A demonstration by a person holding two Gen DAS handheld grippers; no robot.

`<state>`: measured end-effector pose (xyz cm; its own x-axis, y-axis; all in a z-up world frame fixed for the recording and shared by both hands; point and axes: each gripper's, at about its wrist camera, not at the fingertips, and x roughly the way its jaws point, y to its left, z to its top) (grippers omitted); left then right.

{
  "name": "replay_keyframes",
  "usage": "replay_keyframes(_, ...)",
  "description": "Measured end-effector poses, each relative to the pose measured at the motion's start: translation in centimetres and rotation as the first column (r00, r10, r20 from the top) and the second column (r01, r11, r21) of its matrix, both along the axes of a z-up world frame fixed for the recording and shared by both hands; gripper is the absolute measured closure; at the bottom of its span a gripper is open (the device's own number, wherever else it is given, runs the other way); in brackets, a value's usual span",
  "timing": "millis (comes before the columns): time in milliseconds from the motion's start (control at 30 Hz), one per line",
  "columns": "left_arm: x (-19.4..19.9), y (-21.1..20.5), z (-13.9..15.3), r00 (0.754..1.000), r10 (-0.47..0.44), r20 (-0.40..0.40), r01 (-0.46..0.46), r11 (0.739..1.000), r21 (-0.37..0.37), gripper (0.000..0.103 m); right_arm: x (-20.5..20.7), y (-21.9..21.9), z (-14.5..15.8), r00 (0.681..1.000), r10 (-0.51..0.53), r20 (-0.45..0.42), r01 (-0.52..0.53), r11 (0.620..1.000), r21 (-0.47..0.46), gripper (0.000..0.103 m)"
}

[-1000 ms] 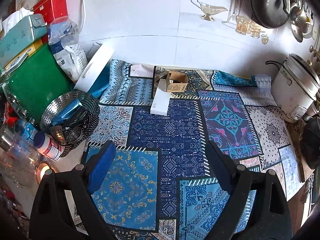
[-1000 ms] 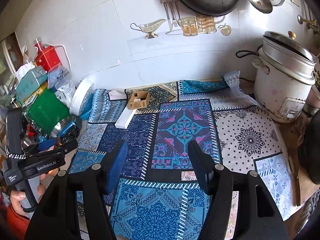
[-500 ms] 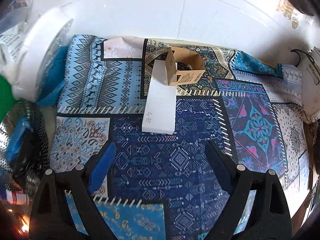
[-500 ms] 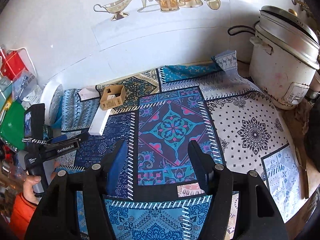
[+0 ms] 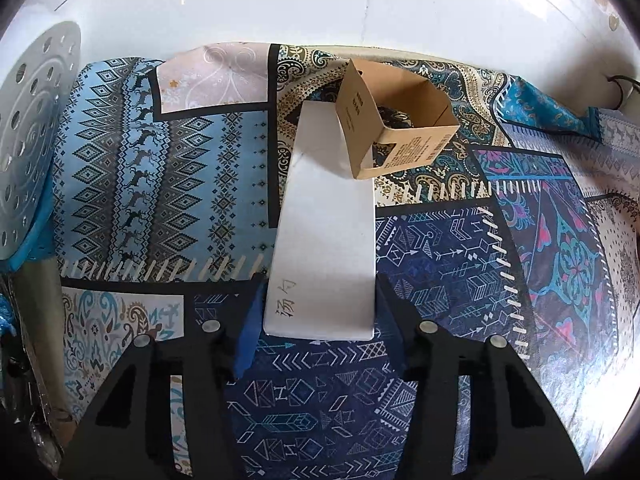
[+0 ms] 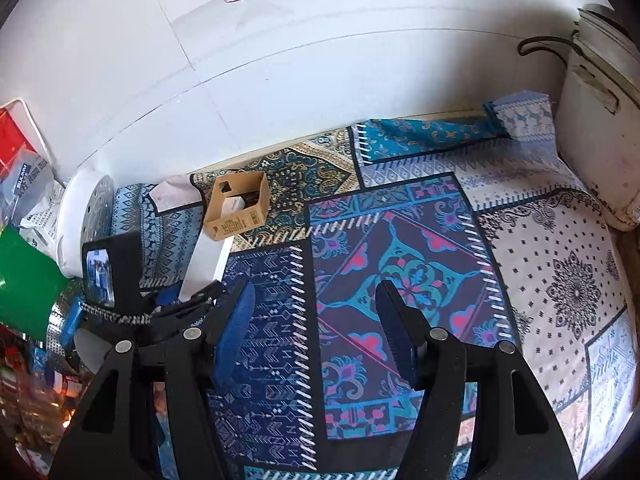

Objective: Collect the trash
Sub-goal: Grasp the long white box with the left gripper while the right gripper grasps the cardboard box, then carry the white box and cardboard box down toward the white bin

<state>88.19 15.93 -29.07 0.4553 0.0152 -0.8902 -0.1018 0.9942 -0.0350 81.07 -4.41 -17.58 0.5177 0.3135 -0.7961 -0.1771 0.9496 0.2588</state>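
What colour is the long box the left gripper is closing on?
White long box, with dark handwriting near its end; clearest in the left wrist view.

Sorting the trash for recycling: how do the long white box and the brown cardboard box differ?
The white box is long, flat and closed; the brown cardboard box is short, squarish and open, with something inside. The white box lies flat on the cloth, its near end clamped in the left gripper; the brown one sits tilted on its far end, ungripped. Both are cardboard-like packaging.

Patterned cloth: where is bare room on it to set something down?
The patterned cloth lies bare from the right gripper across to the rice cooker, and in the near right part. The left is crowded: a white box, a cardboard box on its far end, then a perforated white plate.
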Motion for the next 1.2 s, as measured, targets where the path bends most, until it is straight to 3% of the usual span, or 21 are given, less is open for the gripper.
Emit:
replay_keyframes(200, -3.8, 2.3, 0.2, 0.998, 0.063, 0.004, -0.062, 0.997, -0.037, 0.052, 2.8, 4.0, -1.4, 0.999, 0.050, 0.002, -0.050, 0.999, 0.002, 0.044)
replay_keyframes(467, -8.9, 4.3, 0.1, 0.991, 0.134, 0.009, -0.134, 0.990, 0.043, 0.052, 8.0, 9.2, -5.0, 0.994, 0.086, -0.066, -0.085, 0.996, 0.024, 0.044)
replay_keyframes(600, -9.6, 4.9, 0.1, 0.989, 0.148, 0.023, -0.149, 0.988, 0.035, 0.052, 10.0, 11.5, -7.1, 0.989, 0.093, -0.113, -0.093, 0.996, 0.013, 0.045)
replay_keyframes(767, -9.8, 5.1, 0.2, 0.989, 0.146, 0.040, -0.147, 0.988, 0.036, 0.052, 11.0, 13.2, -9.4, 0.978, 0.116, -0.173, -0.121, 0.993, -0.018, 0.069)
replay_keyframes(933, -9.1, 4.9, 0.1, 0.988, 0.151, 0.030, -0.152, 0.988, 0.034, 0.052, 10.2, 13.5, -9.9, 0.976, 0.140, -0.165, -0.152, 0.986, -0.062, 0.094)
replay_keyframes(1200, -8.6, 3.8, 0.4, 0.991, 0.133, -0.002, -0.133, 0.991, 0.018, 0.053, 6.3, 9.9, -7.9, 0.979, 0.162, -0.126, -0.170, 0.983, -0.063, 0.100)
